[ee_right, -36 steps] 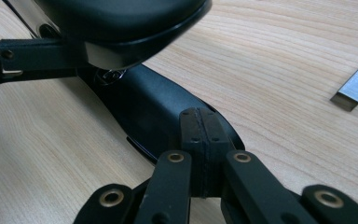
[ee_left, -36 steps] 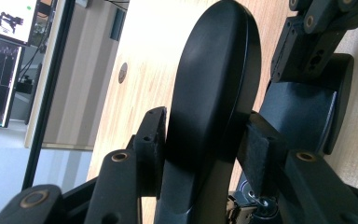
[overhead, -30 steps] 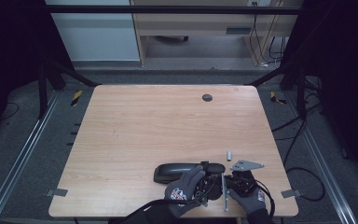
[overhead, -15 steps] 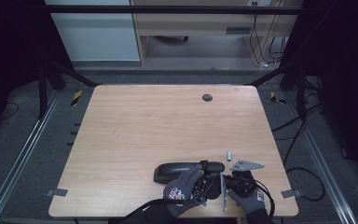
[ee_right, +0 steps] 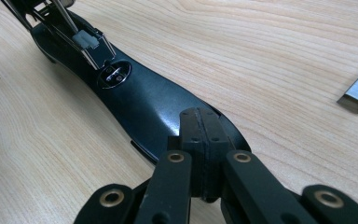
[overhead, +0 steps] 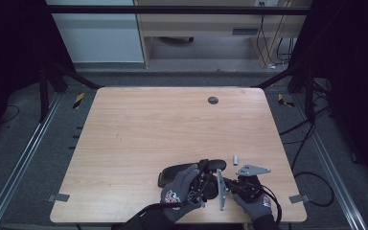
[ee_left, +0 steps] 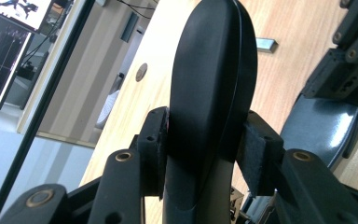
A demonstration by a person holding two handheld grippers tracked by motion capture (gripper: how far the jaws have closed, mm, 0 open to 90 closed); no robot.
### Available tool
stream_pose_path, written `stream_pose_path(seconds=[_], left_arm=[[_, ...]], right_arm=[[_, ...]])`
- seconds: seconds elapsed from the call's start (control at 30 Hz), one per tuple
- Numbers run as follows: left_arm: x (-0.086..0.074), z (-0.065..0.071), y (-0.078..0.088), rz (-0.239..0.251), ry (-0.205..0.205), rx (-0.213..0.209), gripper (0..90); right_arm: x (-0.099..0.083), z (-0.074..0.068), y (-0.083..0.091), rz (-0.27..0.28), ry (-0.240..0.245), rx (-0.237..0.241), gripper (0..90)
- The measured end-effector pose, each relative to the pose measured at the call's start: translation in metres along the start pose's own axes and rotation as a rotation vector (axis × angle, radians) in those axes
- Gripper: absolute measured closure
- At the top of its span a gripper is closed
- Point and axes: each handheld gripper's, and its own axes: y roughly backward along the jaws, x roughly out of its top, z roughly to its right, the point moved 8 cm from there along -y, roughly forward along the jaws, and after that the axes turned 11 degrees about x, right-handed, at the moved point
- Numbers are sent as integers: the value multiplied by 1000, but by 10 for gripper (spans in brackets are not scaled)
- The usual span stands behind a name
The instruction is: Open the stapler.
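my left gripper (ee_left: 205,154) has just been closing and now squeezes the smooth black oval plastic cover (ee_left: 212,79), lifted a bit higher than before. my right gripper (ee_right: 201,140), jaws pressed together, rests on the long black plastic base (ee_right: 140,100) near the wooden table's (overhead: 148,129) front edge, with wide bare room behind.

Looks like a lab or recording setup in an office-type room, not a home. The wooden surface (overhead: 139,143) sits inside a black metal frame (overhead: 48,81) on grey carpet (overhead: 24,158), with hazard tape (overhead: 78,99) on the floor, loose cables (overhead: 311,143) hanging around, plain office cabinets (overhead: 96,38) behind, and a monitor (ee_left: 18,11) off to the side.
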Motion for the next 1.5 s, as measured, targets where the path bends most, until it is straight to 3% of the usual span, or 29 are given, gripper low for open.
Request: stream_pose_path(seconds=[0.47,1.23,1.5], left_arm=[[-10,-35,14,18,155,5,583],[-32,-71,31,9,331,0,590],[-37,-77,33,6,362,0,591]], right_arm=[[0,-1,0,-9,6,-20,900],[0,-2,0,-11,-11,-24,900],[0,-2,0,-13,-13,-23,900]])
